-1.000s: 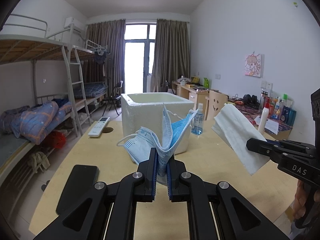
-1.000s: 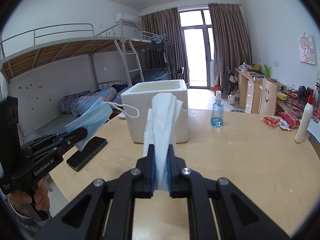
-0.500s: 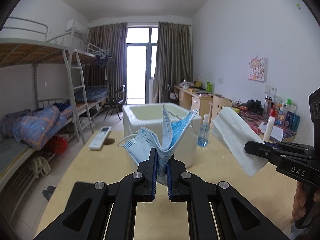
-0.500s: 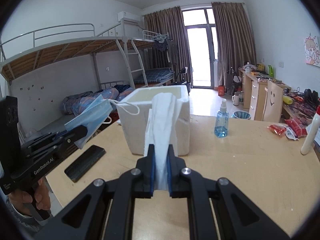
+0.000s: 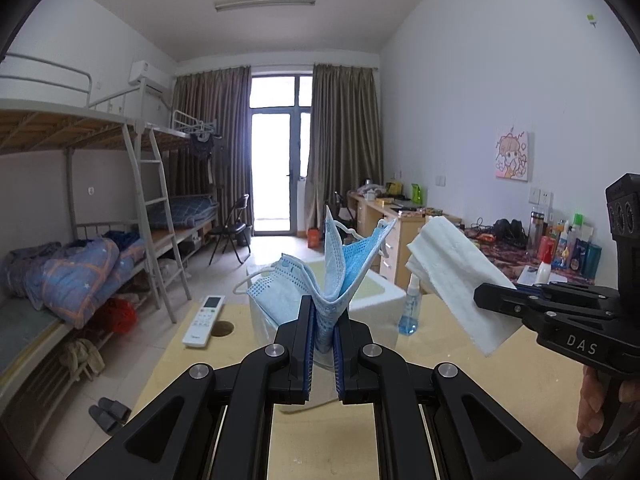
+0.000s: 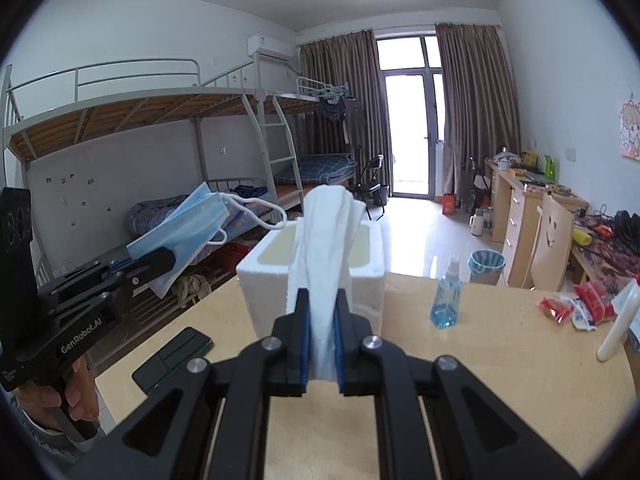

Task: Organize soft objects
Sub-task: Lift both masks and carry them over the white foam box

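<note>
My left gripper (image 5: 323,312) is shut on a blue face mask (image 5: 316,280) and holds it up in the air, just in front of and above a white foam box (image 5: 376,304). My right gripper (image 6: 321,308) is shut on a folded white tissue (image 6: 326,240) and holds it up before the same box (image 6: 260,276). The box is open at the top. In the left wrist view the right gripper (image 5: 486,300) with the tissue (image 5: 456,276) is at the right. In the right wrist view the left gripper (image 6: 158,258) with the mask (image 6: 180,228) is at the left.
A wooden table (image 6: 500,360) carries a blue spray bottle (image 6: 446,304), a black phone (image 6: 172,360), a white remote (image 5: 204,320), red snack packets (image 6: 576,308) and a white bottle (image 6: 616,328). Bunk beds (image 5: 80,264) stand left, desks (image 6: 520,216) right.
Both grippers have risen with their loads, so the box now sits lower in both views and its open top shows. The grips have not changed.
</note>
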Demonstrator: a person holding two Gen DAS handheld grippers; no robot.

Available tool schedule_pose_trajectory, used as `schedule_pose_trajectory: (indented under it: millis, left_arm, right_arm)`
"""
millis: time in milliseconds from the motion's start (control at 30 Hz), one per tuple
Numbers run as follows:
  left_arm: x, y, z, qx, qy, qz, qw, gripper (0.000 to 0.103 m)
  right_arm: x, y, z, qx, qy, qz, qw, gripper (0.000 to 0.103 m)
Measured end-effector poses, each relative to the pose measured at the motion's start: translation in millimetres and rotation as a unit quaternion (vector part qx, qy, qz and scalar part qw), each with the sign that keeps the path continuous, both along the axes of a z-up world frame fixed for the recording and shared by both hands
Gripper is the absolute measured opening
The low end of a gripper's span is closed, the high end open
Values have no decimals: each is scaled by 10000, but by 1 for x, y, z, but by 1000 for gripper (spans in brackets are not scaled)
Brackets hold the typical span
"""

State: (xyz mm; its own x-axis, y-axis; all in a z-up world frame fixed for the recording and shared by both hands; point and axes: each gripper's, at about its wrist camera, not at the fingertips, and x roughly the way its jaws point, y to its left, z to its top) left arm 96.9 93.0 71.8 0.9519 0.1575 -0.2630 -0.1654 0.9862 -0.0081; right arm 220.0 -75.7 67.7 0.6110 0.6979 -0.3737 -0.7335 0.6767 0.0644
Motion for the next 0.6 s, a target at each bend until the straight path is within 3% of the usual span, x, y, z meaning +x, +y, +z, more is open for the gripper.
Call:
schedule_pose_trajectory:
  millis: [600]
  left_arm:
    - [51, 24, 13, -48, 155, -10, 9999, 9]
  right_arm:
    - [37, 37, 14, -188, 13, 134, 9997, 13]
